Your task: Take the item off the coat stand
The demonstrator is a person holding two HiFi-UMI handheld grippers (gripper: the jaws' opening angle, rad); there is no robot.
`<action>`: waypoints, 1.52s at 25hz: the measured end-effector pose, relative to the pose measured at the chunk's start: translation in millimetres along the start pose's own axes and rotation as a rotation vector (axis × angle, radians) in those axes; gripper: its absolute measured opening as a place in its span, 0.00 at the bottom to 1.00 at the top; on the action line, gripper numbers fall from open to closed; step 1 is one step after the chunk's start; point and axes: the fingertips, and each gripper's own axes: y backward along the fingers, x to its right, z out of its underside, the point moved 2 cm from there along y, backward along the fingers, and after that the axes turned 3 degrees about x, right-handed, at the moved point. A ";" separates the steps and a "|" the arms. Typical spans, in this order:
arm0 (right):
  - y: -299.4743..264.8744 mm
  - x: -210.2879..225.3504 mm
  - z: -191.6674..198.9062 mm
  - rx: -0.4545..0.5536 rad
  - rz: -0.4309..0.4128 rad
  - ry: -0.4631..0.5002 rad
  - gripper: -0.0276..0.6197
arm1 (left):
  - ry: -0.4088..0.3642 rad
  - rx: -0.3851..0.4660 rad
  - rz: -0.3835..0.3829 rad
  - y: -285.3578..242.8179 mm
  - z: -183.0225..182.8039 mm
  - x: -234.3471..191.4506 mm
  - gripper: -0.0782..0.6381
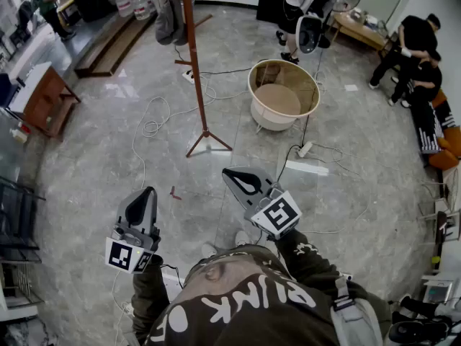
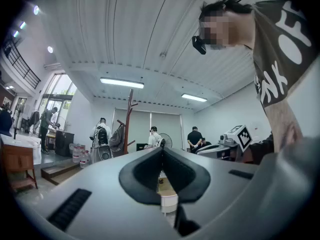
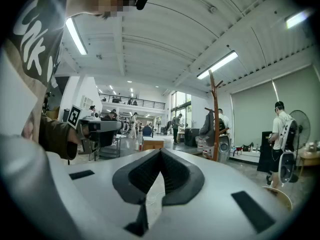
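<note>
While standing well apart from the tall reddish-brown wooden coat stand [image 1: 193, 56], at upper centre of the head view, holding both tools low in the frame. Approach step, by the look of it, with nothing touched yet.

Left gripper [image 1: 148, 192], lower left: jaws closed tip to tip, nothing between them. Right gripper [image 1: 227, 172], lower centre: likewise pressed together and empty. Same reading in each gripper view, with only floor showing through the slot beneath the tips.

Limp grey cloth item [image 1: 169, 16]: hanging from the stand's upper pegs, near the top edge, far from either tool. Also visible mid-frame in the left gripper view and right of centre in the right gripper view.

Next move, as a judgement: closing the distance across the grey marble floor [image 1: 108, 164], raising one tool to peg height, parting its jaws, pinching the cloth and lifting it clear.

Hard to tell: bag or garment, and which peg carries it. Stand's top cut off by the frame.
</note>
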 end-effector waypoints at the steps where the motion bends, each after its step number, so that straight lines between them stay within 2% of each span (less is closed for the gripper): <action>1: 0.0 -0.5 0.5 -0.002 -0.001 -0.001 0.05 | 0.000 0.001 -0.001 0.3 0.0 0.1 0.12; 15: 1.4 -5.0 4.0 -0.013 0.000 -0.004 0.06 | -0.002 0.007 -0.001 6.4 -0.2 1.9 0.12; 22: 0.5 -0.9 -6.8 0.049 0.009 -0.009 0.07 | -0.001 0.001 -0.005 4.1 -2.4 1.8 0.12; 23: -0.3 -2.5 -5.0 0.041 0.000 -0.017 0.19 | -0.001 0.002 -0.005 4.5 -2.2 2.1 0.12; 24: -1.8 -4.4 -2.6 0.032 -0.013 -0.025 0.45 | -0.001 0.003 -0.004 4.8 -1.7 2.2 0.12; 25: -3.6 -5.9 -0.8 0.027 -0.023 -0.026 0.58 | -0.002 0.004 -0.005 5.0 -1.0 1.9 0.12; 26: -5.4 -6.7 -0.3 0.028 -0.029 -0.018 0.66 | -0.001 0.004 -0.005 5.0 -0.4 1.6 0.12; 28: -7.0 -6.6 -4.8 0.048 -0.022 0.015 0.95 | 0.000 0.002 -0.005 4.5 -0.4 1.0 0.12; 32: -6.7 -1.6 -15.8 0.086 0.010 0.067 0.96 | -0.001 0.004 -0.005 1.4 -1.8 0.3 0.12; 38: -6.1 0.5 -10.2 0.071 0.008 0.067 0.96 | 0.005 -0.003 -0.008 0.0 1.0 -0.1 0.12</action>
